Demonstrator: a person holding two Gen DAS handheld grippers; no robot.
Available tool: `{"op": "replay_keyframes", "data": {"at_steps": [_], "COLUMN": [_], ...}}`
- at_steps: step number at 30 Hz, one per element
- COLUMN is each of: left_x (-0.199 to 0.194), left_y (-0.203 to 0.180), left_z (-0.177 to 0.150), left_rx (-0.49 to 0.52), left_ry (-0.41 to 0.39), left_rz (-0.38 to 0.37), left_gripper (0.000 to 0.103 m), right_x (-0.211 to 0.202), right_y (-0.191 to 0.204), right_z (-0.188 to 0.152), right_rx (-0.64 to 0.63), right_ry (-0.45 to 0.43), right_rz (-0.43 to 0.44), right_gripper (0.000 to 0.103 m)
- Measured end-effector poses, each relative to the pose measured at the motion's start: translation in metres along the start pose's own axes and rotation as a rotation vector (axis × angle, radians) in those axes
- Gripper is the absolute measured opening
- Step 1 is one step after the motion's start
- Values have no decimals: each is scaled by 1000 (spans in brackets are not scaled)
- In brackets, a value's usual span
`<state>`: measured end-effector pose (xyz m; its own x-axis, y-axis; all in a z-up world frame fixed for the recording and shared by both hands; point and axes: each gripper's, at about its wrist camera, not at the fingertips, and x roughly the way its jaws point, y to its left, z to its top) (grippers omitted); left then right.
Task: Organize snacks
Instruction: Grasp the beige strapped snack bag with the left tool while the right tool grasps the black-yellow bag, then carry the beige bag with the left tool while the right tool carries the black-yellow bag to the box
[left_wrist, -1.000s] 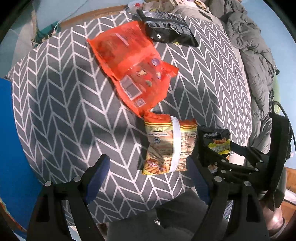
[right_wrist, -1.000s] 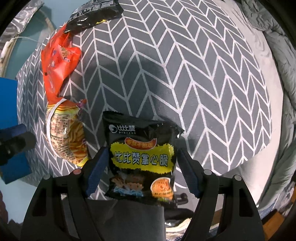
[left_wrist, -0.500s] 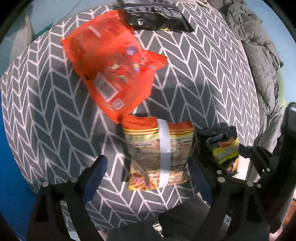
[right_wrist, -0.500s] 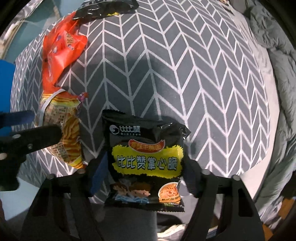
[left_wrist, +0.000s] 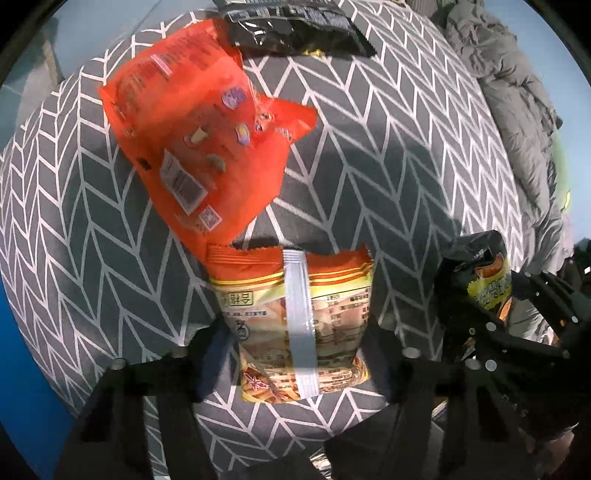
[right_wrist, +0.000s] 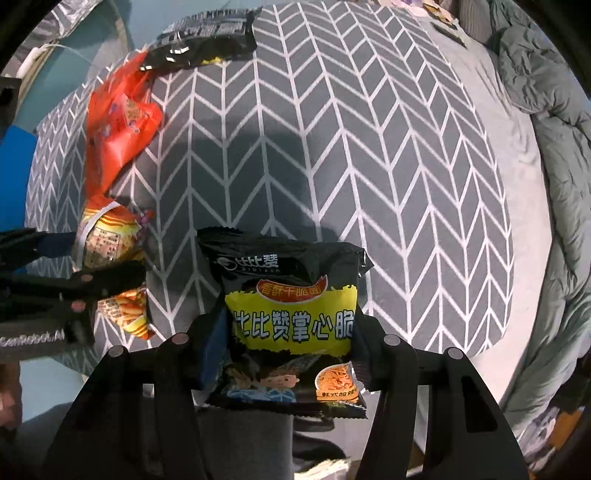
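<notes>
Snacks lie on the chevron-cloth desk (left_wrist: 388, 155): an orange bag (left_wrist: 199, 147), then the yellow packet (left_wrist: 295, 317) that the left gripper (left_wrist: 299, 354) pinches by its sides, apparently to lift. Right gripper (right_wrist: 284, 347) clamps the black noodle packet (right_wrist: 291, 314), held above the desk for placing.

Chevron-patterned table (right_wrist: 369, 155); orange packet (left_wrist: 199, 136), black packet (left_wrist: 295, 26), yellow packet (left_wrist: 295, 317).
</notes>
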<state>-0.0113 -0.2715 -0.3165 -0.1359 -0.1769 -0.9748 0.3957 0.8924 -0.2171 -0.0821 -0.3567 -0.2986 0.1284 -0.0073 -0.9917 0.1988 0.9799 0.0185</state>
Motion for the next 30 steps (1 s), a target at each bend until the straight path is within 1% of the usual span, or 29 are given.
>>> {"op": "replay_keyframes", "data": {"at_steps": [1,2,4,5,7,12,16,17,19,21,25,30], "left_x": [-1,-3,-6,-10,-18,-32,-49,-52,-61,-73,-96,-121], "left_y": [2,4,8,8,13,27,44,49,59,72,90,103], "left_z": [0,1,0,0,-1,-14,-25,-27,-31,-38,-47,-52], "left_rx": [-4,-5,-2,0,7,-7,-26,-31,-44,-52,-59,-70], "left_ry": [-4,-7,-11,-15,-21,-44,-74,-80,-98,-116,-159,-209], "left_rz": [-6,-7,-16,-19,-5,5,7,8,11,17,38,67], "left_gripper": [56,54,46,44,44,42,39,39,39,38,38,38], "right_x": [-2,-4,-8,-11,-17,-32,-44,-47,-58,-66,-77,-91], "right_y": [1,2,5,7,12,27,41,45,47,62,75,102], "right_z": [-1,0,4,6,5,20,30,38,41,48,52,59], "right_rx": [-7,-16,-43,-57,-78,-114,-152,-161,-184,-211,-254,-315], "right_ry": [-5,-10,-21,-27,-37,-62,-87,-91,-102,-114,-135,-159], "right_rz": [4,5,5,5,7,19,35,40,47,52,66,84], "right_gripper": [57,57,57,57,57,57,57,57,57,57,57,57]}}
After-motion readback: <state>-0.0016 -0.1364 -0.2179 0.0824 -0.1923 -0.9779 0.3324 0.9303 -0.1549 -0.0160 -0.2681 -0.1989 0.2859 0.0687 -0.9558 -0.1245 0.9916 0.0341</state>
